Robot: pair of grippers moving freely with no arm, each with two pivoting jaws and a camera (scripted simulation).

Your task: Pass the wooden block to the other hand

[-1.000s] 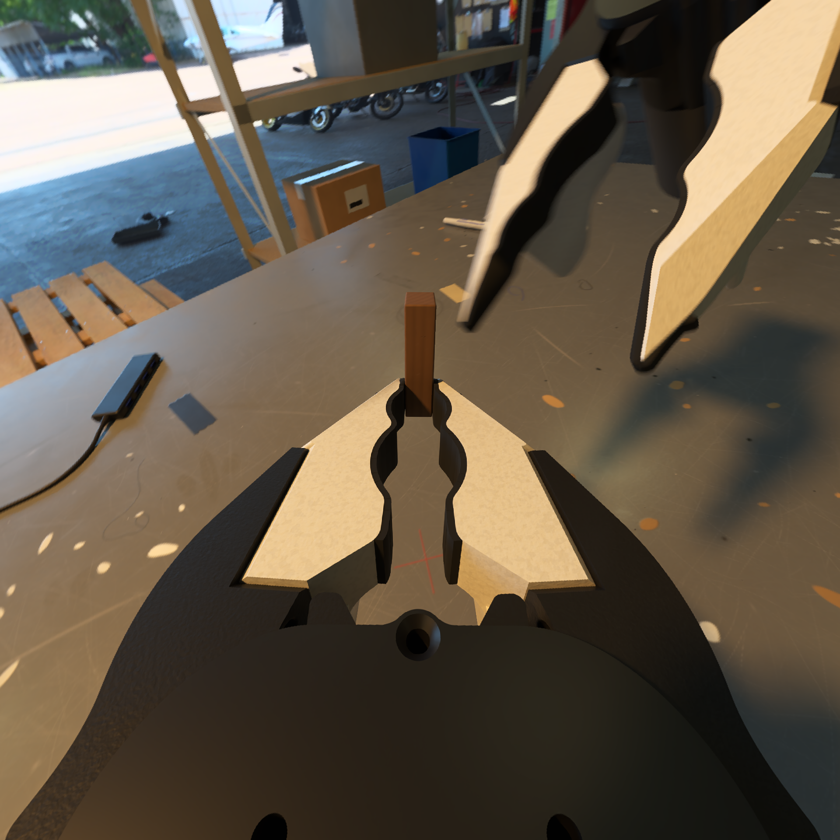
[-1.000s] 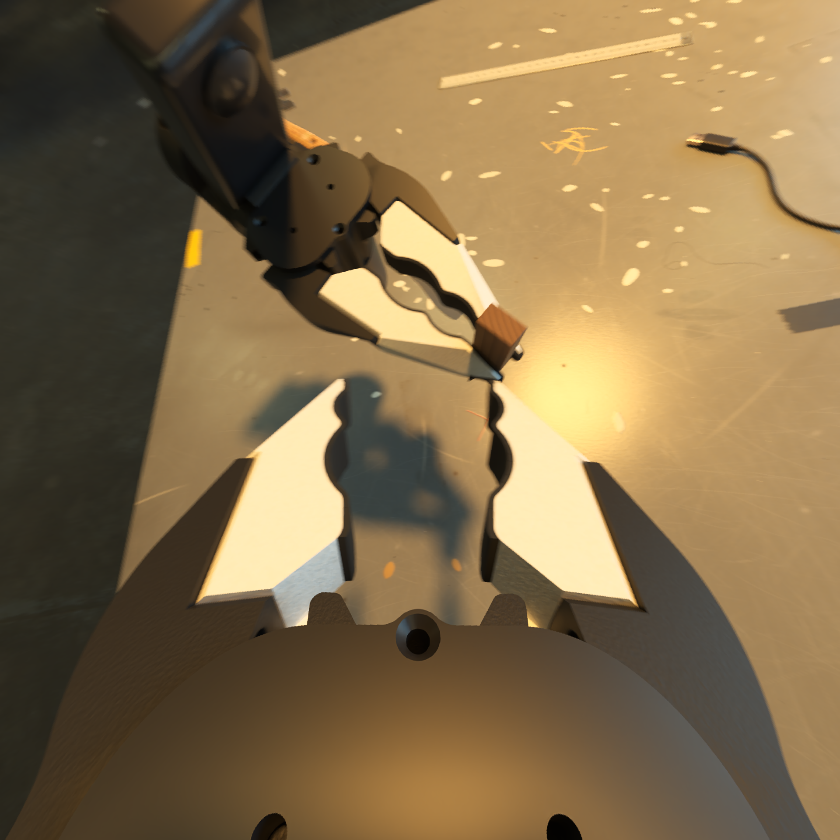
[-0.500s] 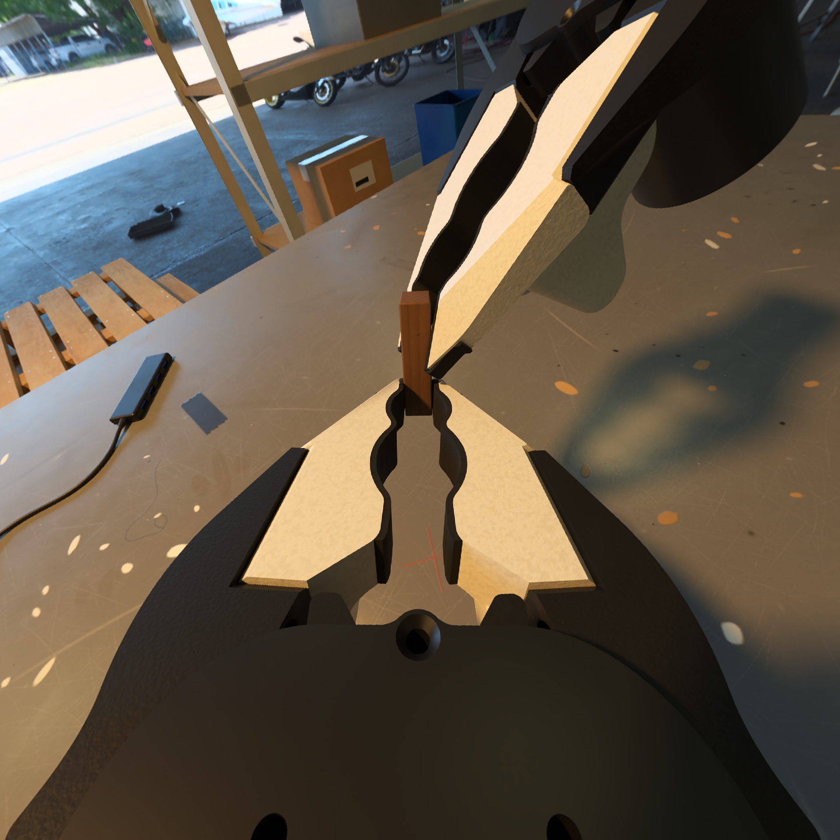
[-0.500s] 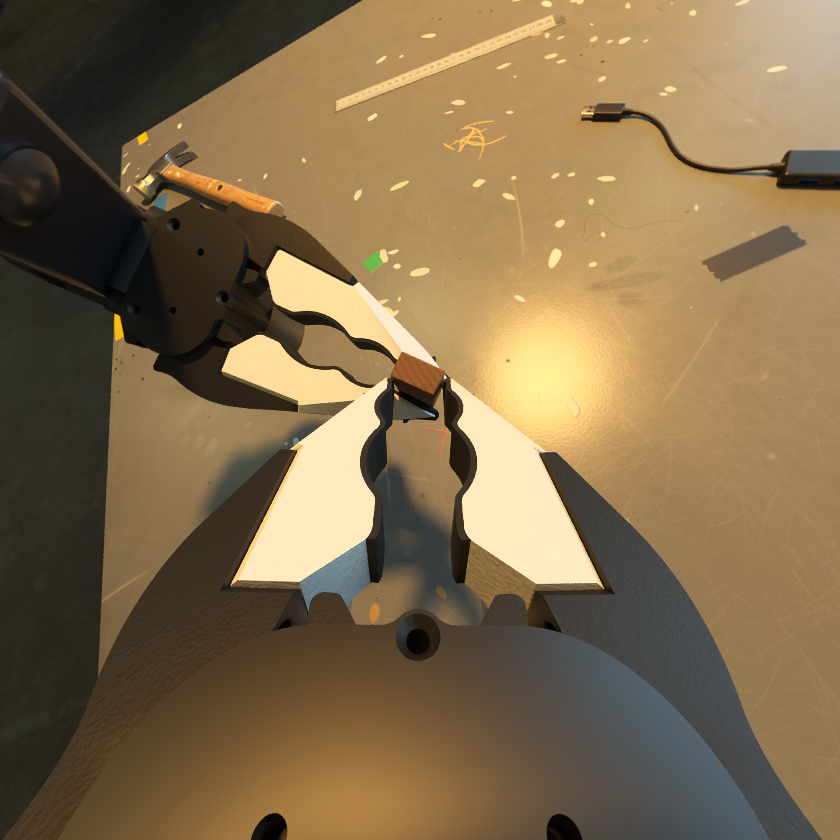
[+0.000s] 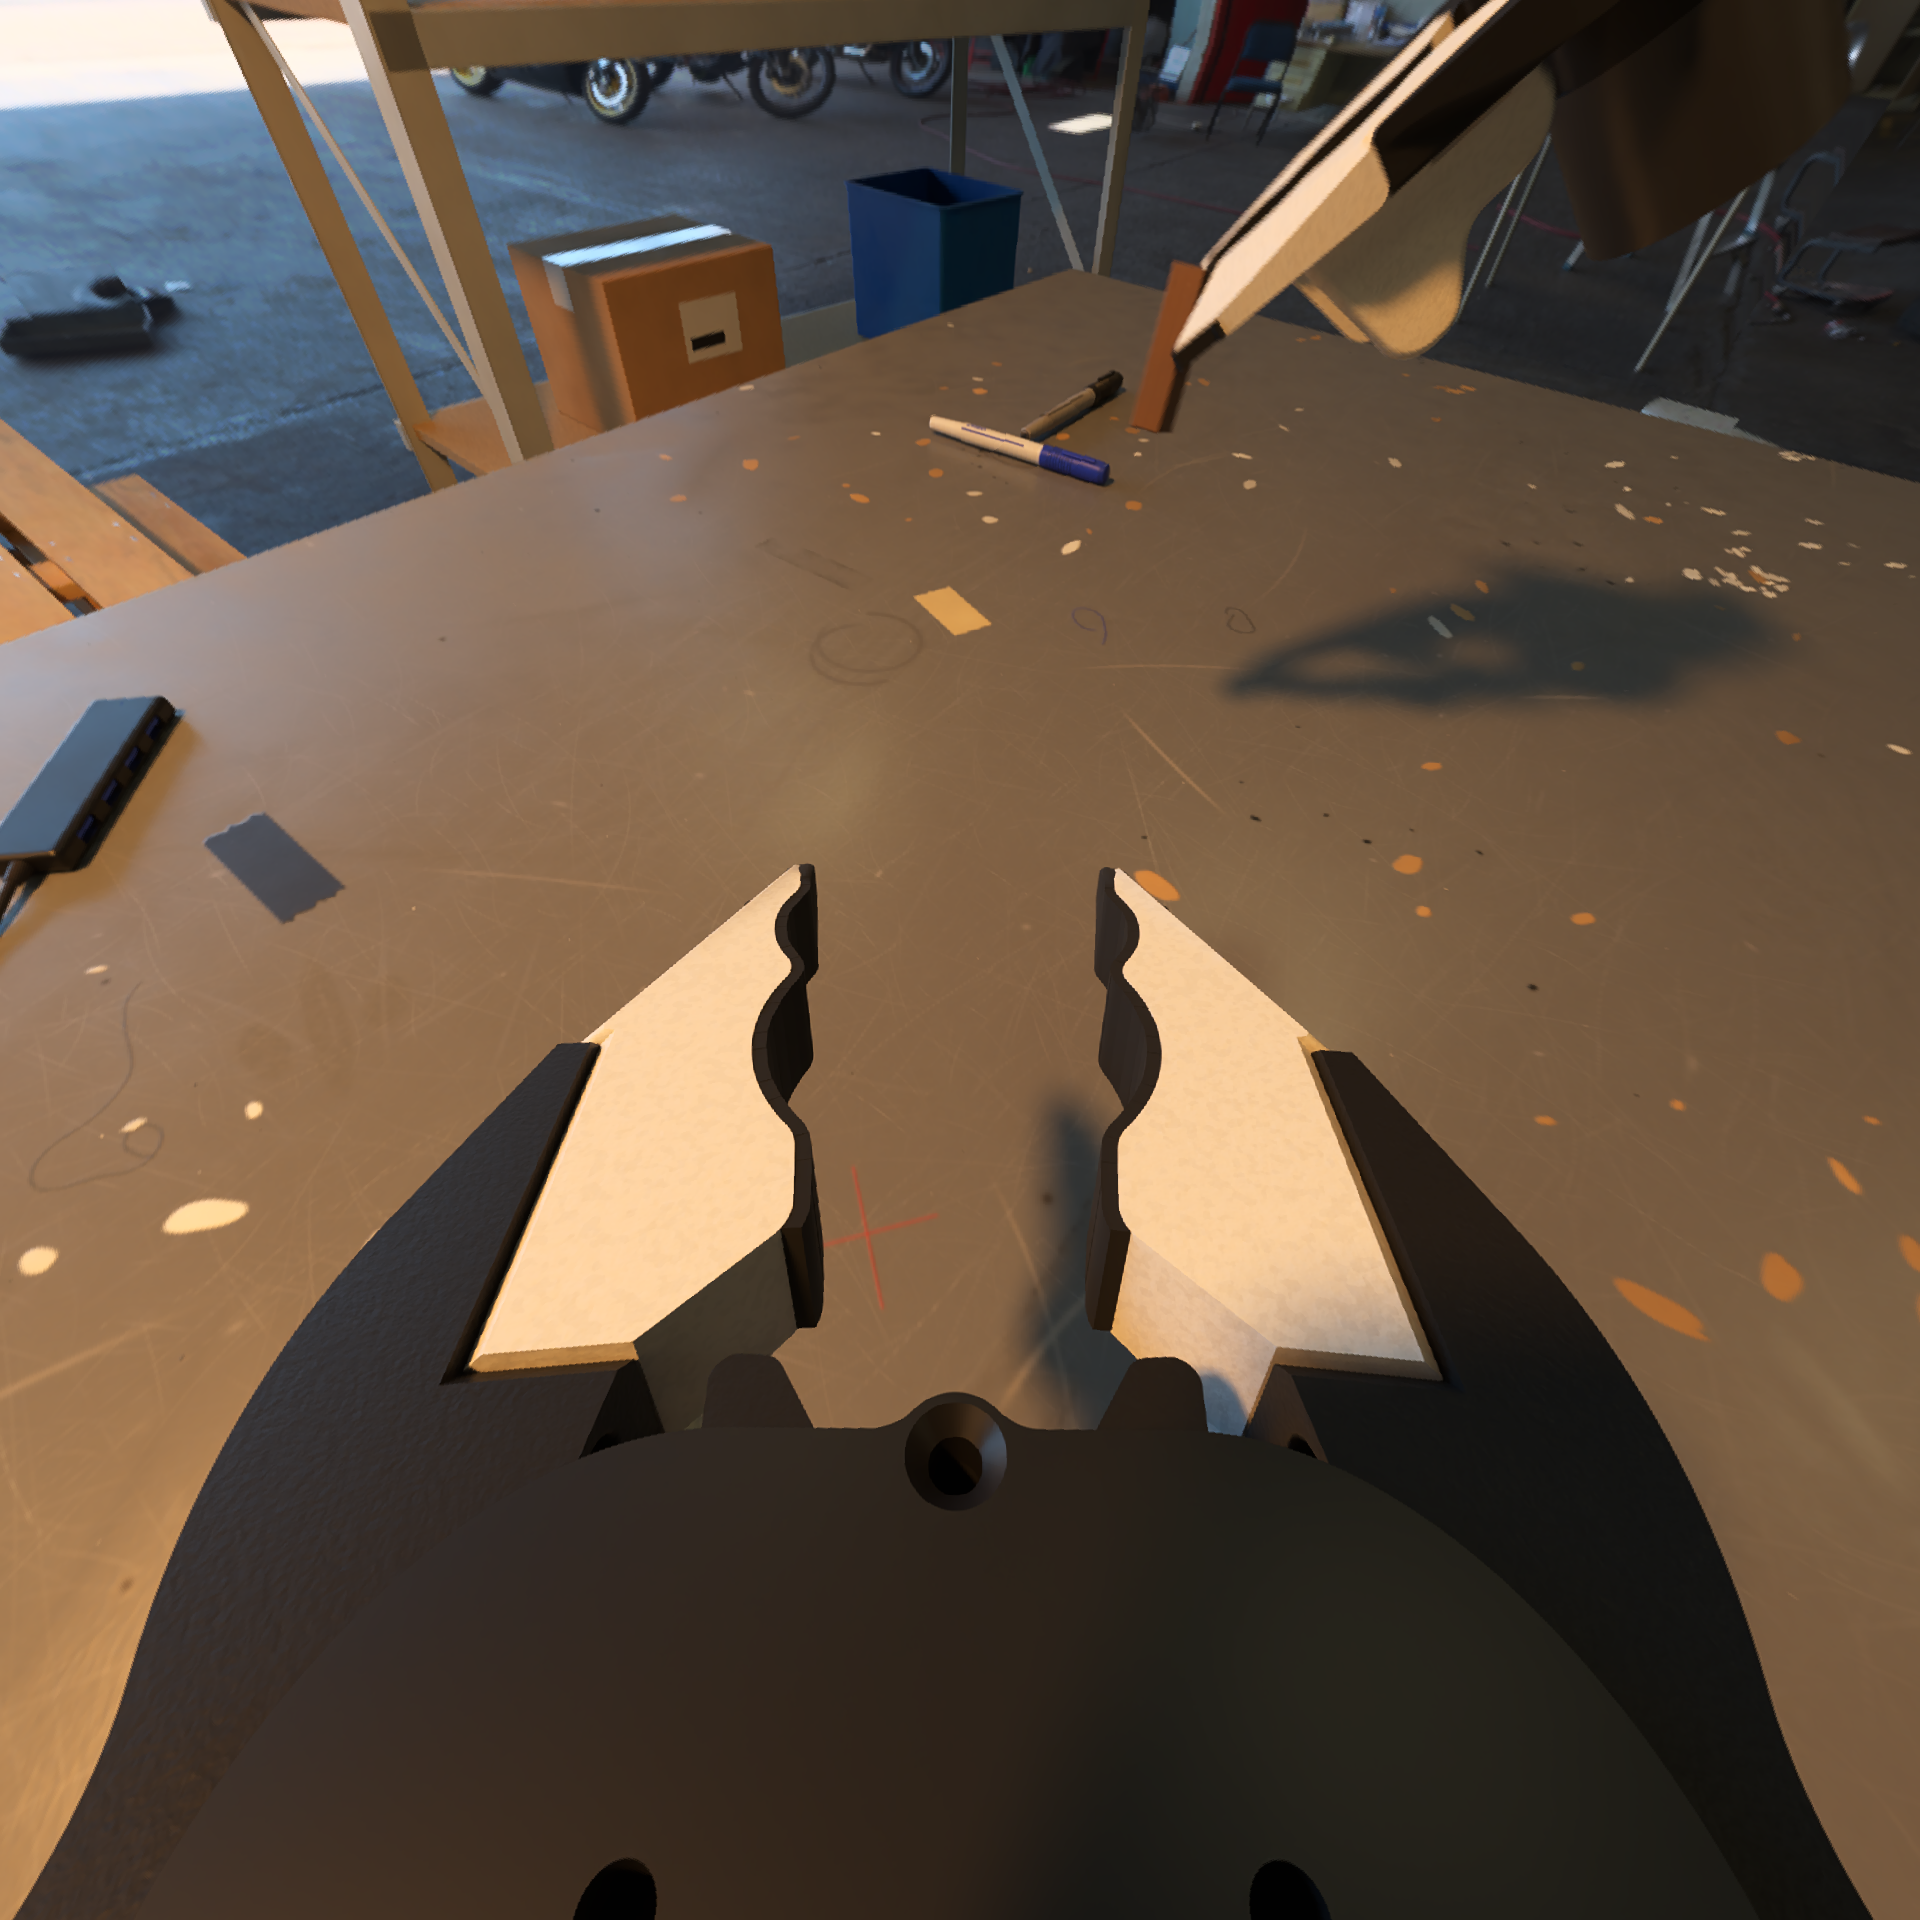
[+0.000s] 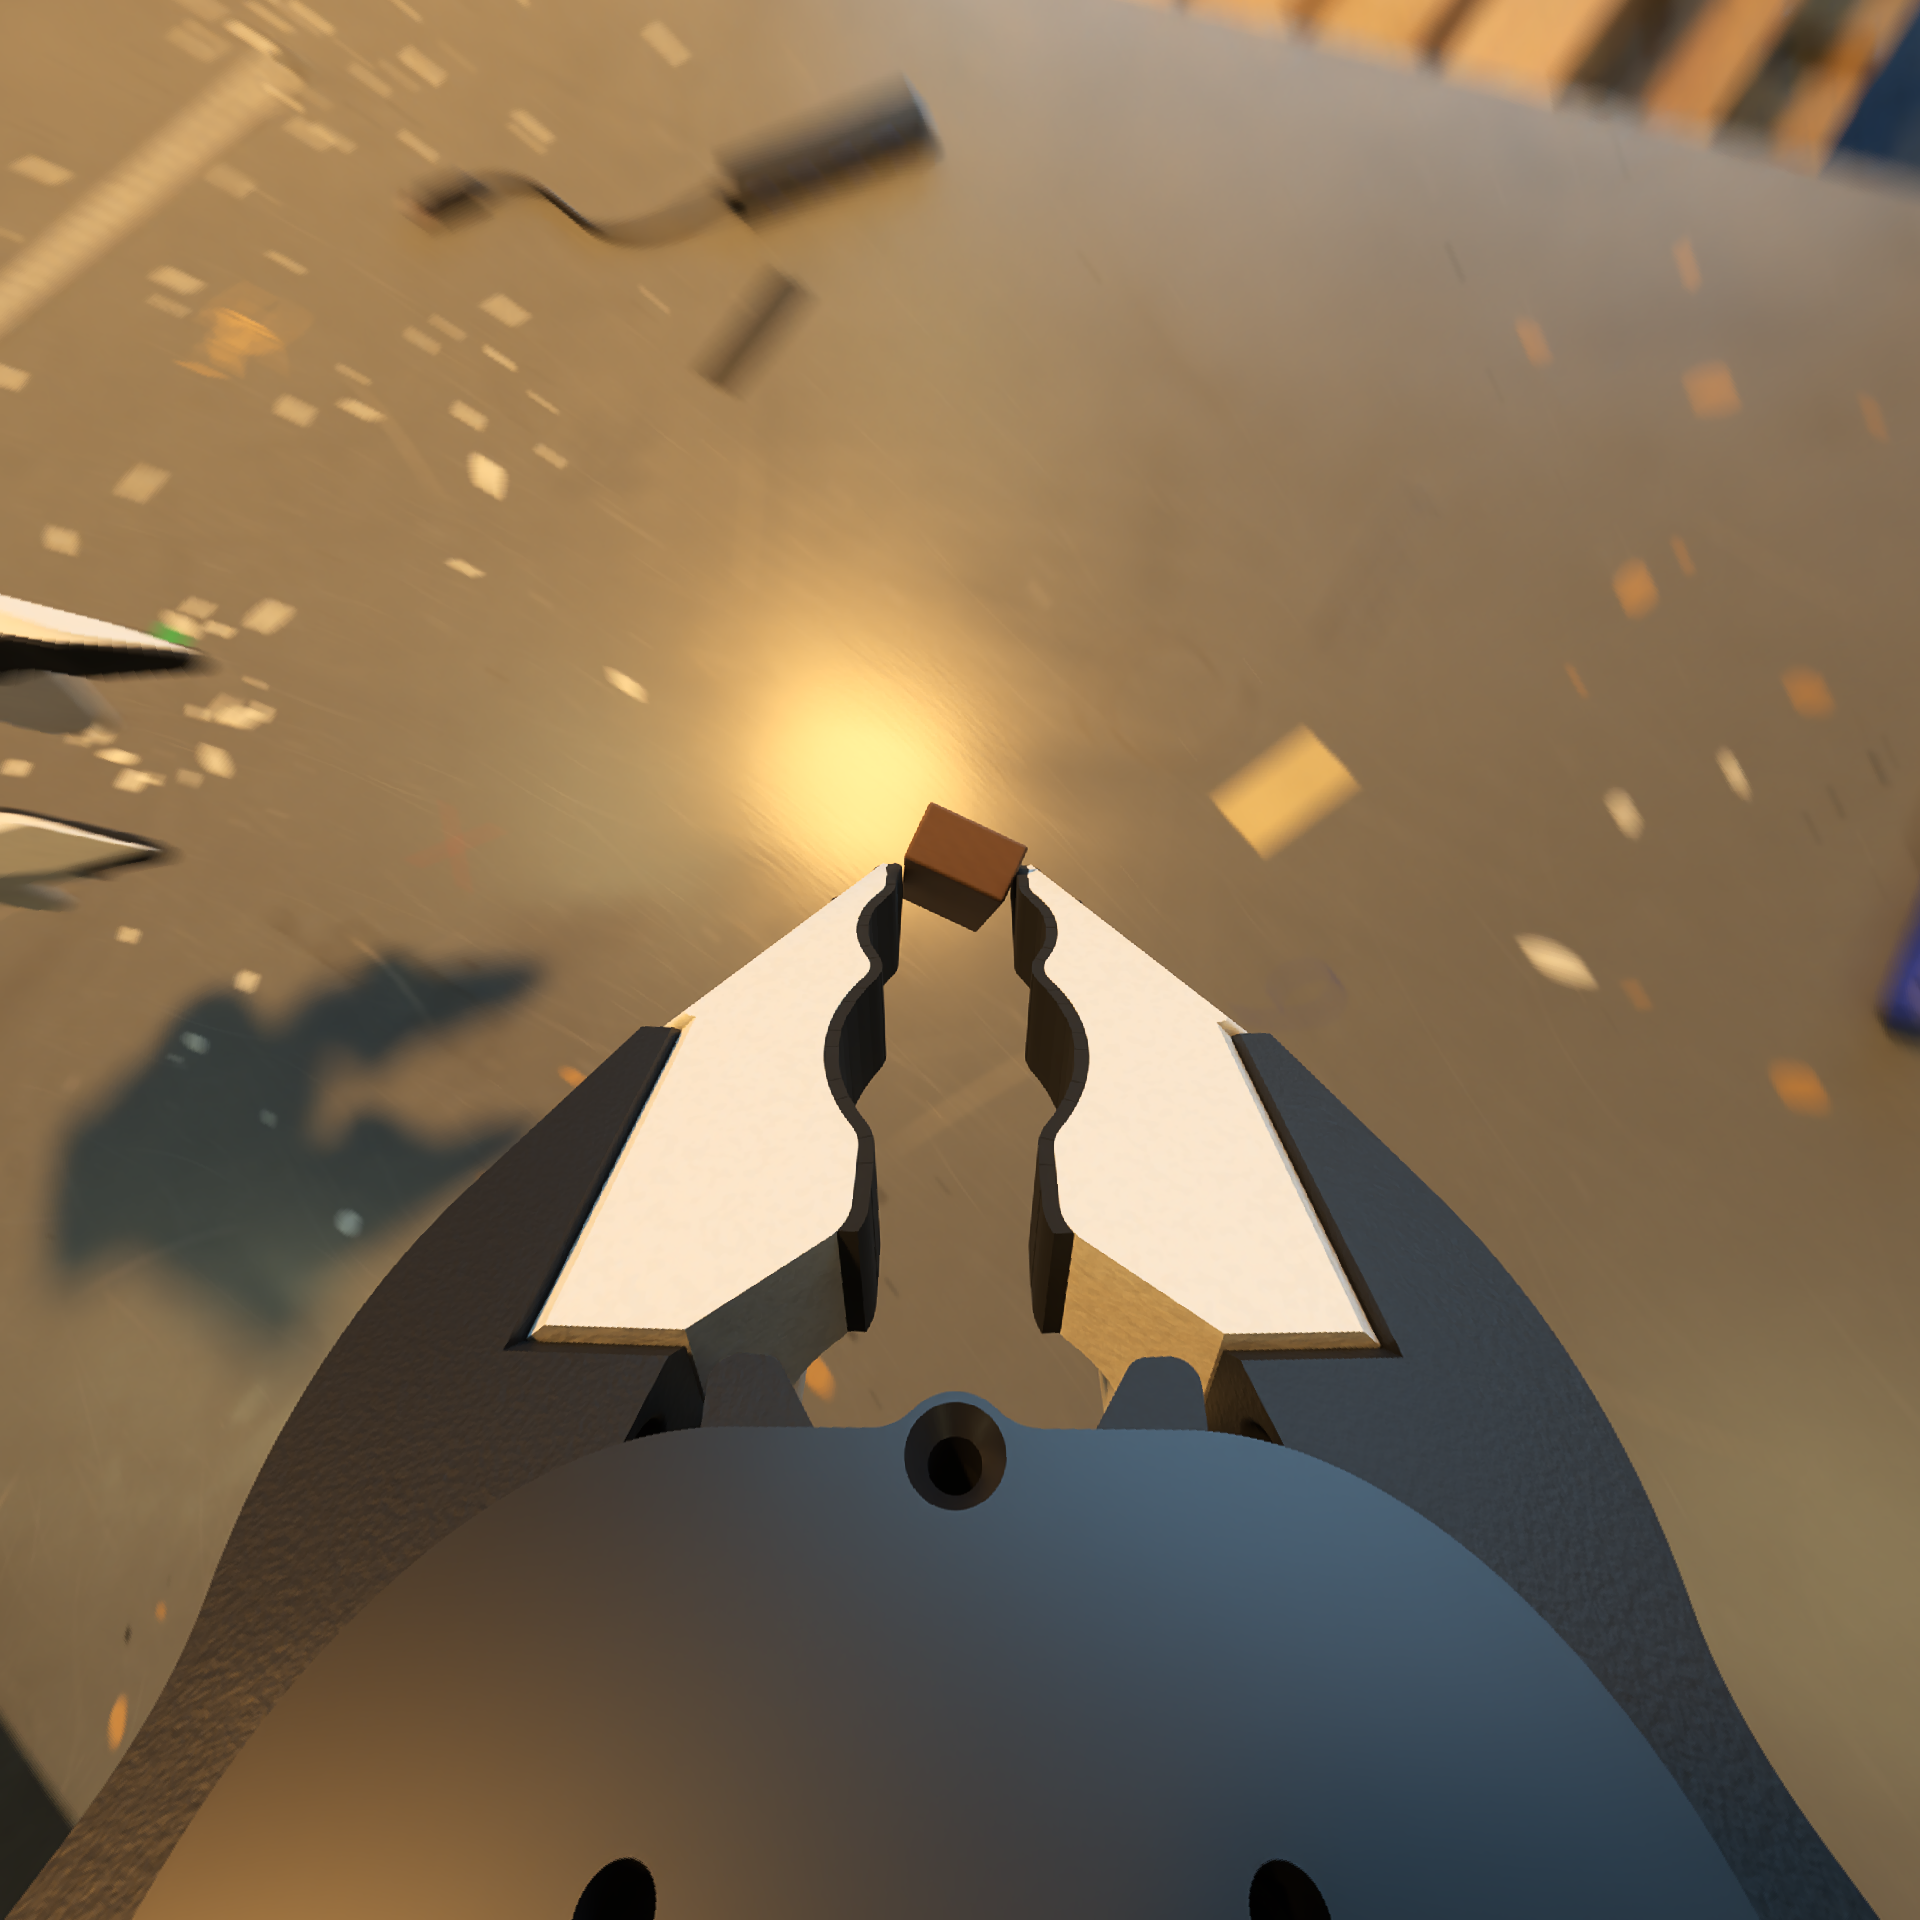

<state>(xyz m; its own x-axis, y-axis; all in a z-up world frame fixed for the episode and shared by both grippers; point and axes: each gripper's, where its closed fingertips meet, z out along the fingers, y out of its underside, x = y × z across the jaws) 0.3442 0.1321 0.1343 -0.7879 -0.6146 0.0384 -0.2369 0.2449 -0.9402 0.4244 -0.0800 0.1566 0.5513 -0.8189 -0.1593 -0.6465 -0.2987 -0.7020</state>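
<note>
The wooden block (image 6: 964, 860) is a small brown bar, held end-on between the tips of my right gripper (image 6: 956, 883), which is shut on it above the table. In the left wrist view the block (image 5: 1162, 353) hangs upright from the right gripper (image 5: 1195, 338) at the upper right, far from my left gripper. My left gripper (image 5: 956, 883) is open and empty, low over the table. Its fingertips (image 6: 94, 847) show at the left edge of the right wrist view.
On the grey-brown table (image 5: 623, 727) lie two markers (image 5: 1023, 447), a yellow tape piece (image 5: 951, 610), a dark tape strip (image 5: 272, 865) and a USB hub (image 5: 83, 779). A cardboard box (image 5: 665, 312), blue bin (image 5: 930, 249) and shelf frame (image 5: 416, 239) stand beyond the far edge.
My left gripper has opened and let go of the block. My right gripper, shut on it, has carried it up and away to the right. The right wrist view is motion-blurred.
</note>
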